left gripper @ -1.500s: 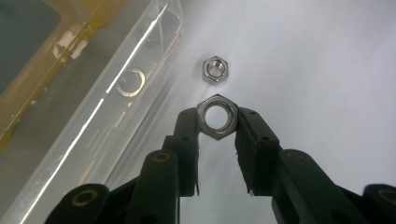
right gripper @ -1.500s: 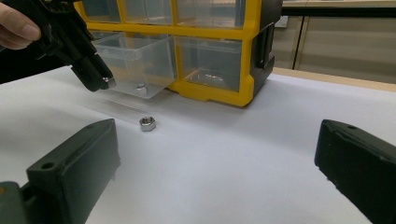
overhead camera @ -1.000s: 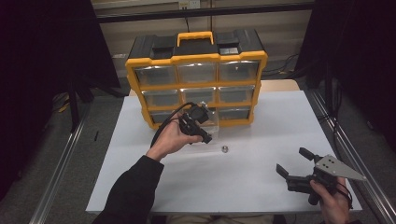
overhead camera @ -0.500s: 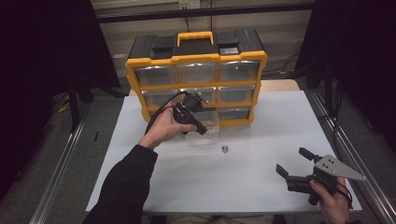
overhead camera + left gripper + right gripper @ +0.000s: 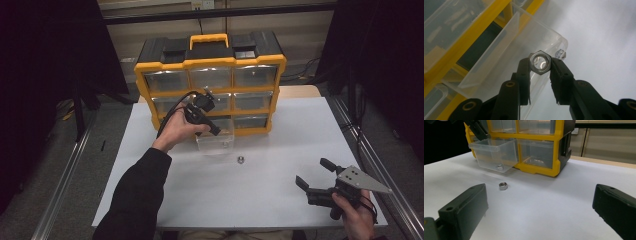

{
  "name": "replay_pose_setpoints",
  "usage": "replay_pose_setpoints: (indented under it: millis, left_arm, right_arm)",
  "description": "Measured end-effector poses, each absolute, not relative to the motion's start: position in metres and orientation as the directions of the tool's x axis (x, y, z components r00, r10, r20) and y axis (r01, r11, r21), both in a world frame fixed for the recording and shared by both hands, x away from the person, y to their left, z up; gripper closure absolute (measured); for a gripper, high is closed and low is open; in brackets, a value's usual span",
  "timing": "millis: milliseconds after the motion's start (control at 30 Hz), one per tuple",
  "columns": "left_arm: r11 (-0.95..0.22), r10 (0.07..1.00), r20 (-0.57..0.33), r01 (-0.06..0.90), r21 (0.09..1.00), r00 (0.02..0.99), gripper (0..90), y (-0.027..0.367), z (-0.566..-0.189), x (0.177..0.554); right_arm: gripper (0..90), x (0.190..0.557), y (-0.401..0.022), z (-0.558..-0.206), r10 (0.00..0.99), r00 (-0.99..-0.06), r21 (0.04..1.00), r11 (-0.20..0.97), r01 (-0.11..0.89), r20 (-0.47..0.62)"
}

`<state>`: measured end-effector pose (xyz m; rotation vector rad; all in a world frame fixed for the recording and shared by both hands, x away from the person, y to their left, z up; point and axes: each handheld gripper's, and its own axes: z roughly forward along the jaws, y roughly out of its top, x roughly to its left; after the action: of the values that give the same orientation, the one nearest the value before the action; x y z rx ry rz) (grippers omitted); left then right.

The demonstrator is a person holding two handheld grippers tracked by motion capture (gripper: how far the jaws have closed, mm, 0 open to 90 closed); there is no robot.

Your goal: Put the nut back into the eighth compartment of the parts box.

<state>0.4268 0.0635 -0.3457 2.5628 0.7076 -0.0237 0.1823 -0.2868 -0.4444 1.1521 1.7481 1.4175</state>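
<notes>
The left gripper (image 5: 540, 65) has its fingers (image 5: 524, 72) clamped on a steel hex nut (image 5: 540, 62), held over the clear drawer (image 5: 216, 137) that is pulled out of the bottom row of the yellow organizer (image 5: 210, 82). In the high view the left gripper (image 5: 202, 112) sits at about 11 o'clock from the desk's (image 5: 280, 130) middle. A second nut (image 5: 240, 160) lies on the desk just in front of the drawer, near the centre. The right gripper (image 5: 315, 175) rests at 5 o'clock, fingers wide apart and empty.
</notes>
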Motion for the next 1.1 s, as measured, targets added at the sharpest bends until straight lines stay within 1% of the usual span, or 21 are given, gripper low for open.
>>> replay_pose_setpoints:
  millis: [33,67,200,267,400,433,500,533,600,667,700,767,800,900,933,967,1100]
  left_arm:
    - [-0.759,0.468,-0.131,0.474,0.446,0.874,70.2,0.063,-0.347,0.428]
    - [-0.756,0.483,-0.132,0.488,0.436,0.865,70.2,0.061,-0.348,0.427]
    - [-0.750,0.489,-0.132,0.494,0.440,0.862,70.2,0.058,-0.352,0.431]
    - [-0.755,0.495,-0.111,0.490,0.436,0.861,70.2,0.056,-0.356,0.432]
    - [-0.756,0.505,-0.109,0.500,0.422,0.856,70.2,0.055,-0.360,0.437]
    - [-0.751,0.510,-0.102,0.500,0.431,0.854,70.2,0.054,-0.362,0.437]
    - [-0.766,0.500,-0.112,0.498,0.406,0.859,70.2,0.054,-0.363,0.438]
    - [-0.777,0.493,-0.089,0.484,0.402,0.865,70.2,0.054,-0.365,0.440]
    - [-0.786,0.486,-0.075,0.473,0.398,0.871,70.2,0.053,-0.366,0.442]
    - [-0.788,0.498,-0.071,0.485,0.378,0.864,70.2,0.053,-0.368,0.443]
    - [-0.792,0.490,-0.070,0.477,0.382,0.869,70.2,0.053,-0.370,0.444]
    - [-0.772,0.509,-0.090,0.500,0.393,0.856,70.2,0.052,-0.371,0.443]
    - [-0.778,0.492,-0.085,0.482,0.404,0.866,70.2,0.052,-0.372,0.444]
    - [-0.781,0.497,-0.071,0.482,0.397,0.865,70.2,0.052,-0.372,0.444]
    - [-0.799,0.473,-0.058,0.456,0.391,0.879,70.2,0.052,-0.371,0.446]
    - [-0.785,0.494,-0.074,0.481,0.391,0.866,70.2,0.052,-0.372,0.444]
    - [-0.788,0.488,-0.066,0.472,0.394,0.870,70.1,0.052,-0.372,0.443]
  right_arm:
    - [0.0,0.182,-0.287,-0.444,0.895,-0.440,0.967,0.051,0.250,0.066]
    - [0.0,0.182,-0.287,-0.444,0.895,-0.441,0.967,0.051,0.250,0.067]
    - [0.0,0.182,-0.287,-0.444,0.895,-0.441,0.967,0.051,0.250,0.067]
    - [0.0,0.182,-0.287,-0.444,0.896,-0.439,0.967,0.053,0.248,0.064]
    - [0.0,0.182,-0.287,-0.444,0.896,-0.440,0.967,0.050,0.248,0.066]
    - [0.0,0.182,-0.287,-0.444,0.895,-0.441,0.967,0.051,0.248,0.066]
    - [0.0,0.182,-0.287,-0.444,0.895,-0.441,0.968,0.052,0.247,0.064]
    - [0.0,0.182,-0.287,-0.444,0.895,-0.440,0.967,0.051,0.249,0.066]
    - [0.0,0.182,-0.287,-0.444,0.896,-0.439,0.967,0.051,0.248,0.065]
    - [0.0,0.182,-0.287,-0.444,0.896,-0.440,0.967,0.052,0.248,0.064]
    - [0.0,0.182,-0.287,-0.444,0.896,-0.440,0.967,0.052,0.248,0.065]
    - [0.0,0.182,-0.287,-0.444,0.896,-0.440,0.967,0.052,0.248,0.065]
    - [0.0,0.182,-0.287,-0.444,0.896,-0.439,0.967,0.052,0.248,0.065]
    - [0.0,0.182,-0.287,-0.444,0.896,-0.439,0.967,0.052,0.248,0.064]
    - [0.0,0.182,-0.287,-0.444,0.896,-0.439,0.967,0.052,0.248,0.064]
    - [0.0,0.182,-0.287,-0.444,0.896,-0.438,0.968,0.052,0.247,0.064]
    - [0.0,0.182,-0.287,-0.444,0.896,-0.439,0.968,0.052,0.247,0.064]
